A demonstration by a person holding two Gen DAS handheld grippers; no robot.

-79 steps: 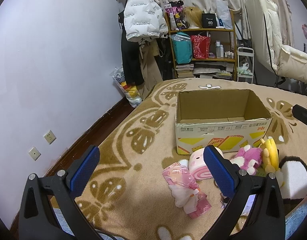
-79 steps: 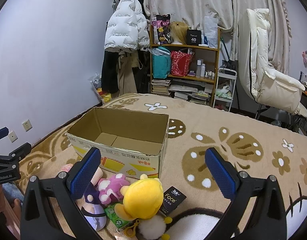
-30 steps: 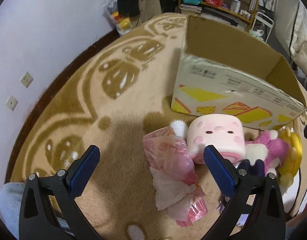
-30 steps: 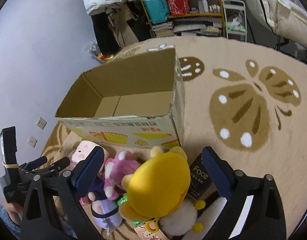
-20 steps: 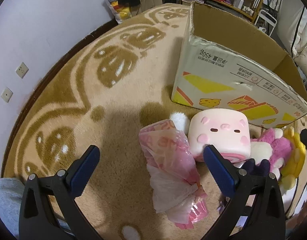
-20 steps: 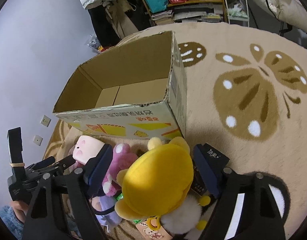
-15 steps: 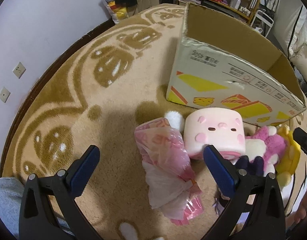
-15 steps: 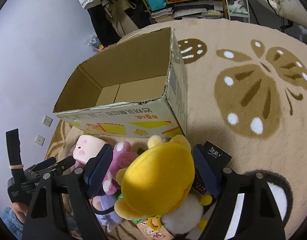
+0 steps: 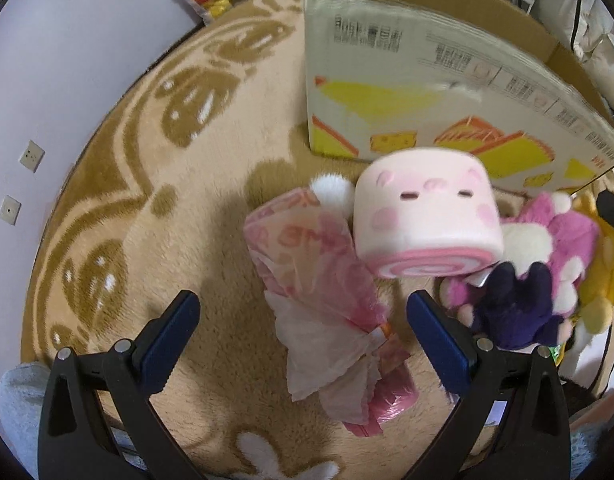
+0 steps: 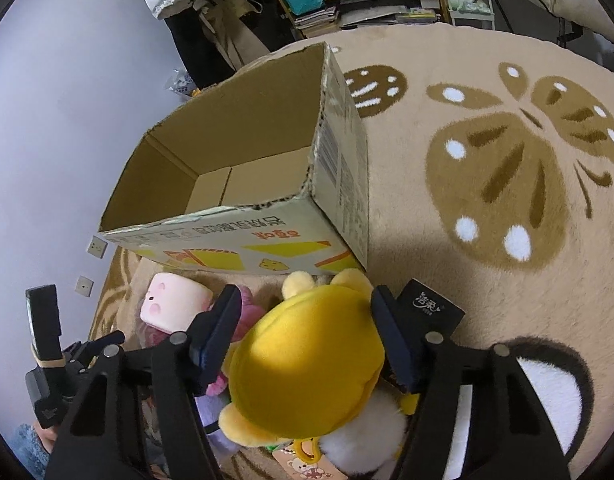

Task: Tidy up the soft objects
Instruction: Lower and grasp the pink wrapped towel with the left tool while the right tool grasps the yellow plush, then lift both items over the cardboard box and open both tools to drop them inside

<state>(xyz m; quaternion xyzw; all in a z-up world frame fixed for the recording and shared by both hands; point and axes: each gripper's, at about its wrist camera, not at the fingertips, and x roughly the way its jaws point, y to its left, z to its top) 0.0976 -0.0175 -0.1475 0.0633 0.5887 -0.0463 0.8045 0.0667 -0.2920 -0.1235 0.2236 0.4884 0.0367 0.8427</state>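
Note:
Soft toys lie on a beige carpet in front of an open cardboard box (image 9: 427,92) (image 10: 267,184). My left gripper (image 9: 303,340) is open above a pink plastic-wrapped bundle (image 9: 327,292), beside a pink roll plush (image 9: 425,220) (image 10: 171,300), a magenta plush (image 9: 555,240) and a dark purple plush (image 9: 519,308). My right gripper (image 10: 307,340) has its jaws on both sides of a yellow plush (image 10: 311,364), pads touching it.
A black tissue pack (image 10: 431,308) lies right of the yellow plush. A black-and-white plush (image 10: 547,376) lies at the lower right. A wall with sockets (image 9: 31,156) is on the left. Shelves and hanging coats (image 10: 211,4) stand behind the box.
Both grippers have lowered toward the toys. The right jaws have narrowed from wide open until they press the yellow plush. The left gripper has come closer to the pink bundle and stays open.

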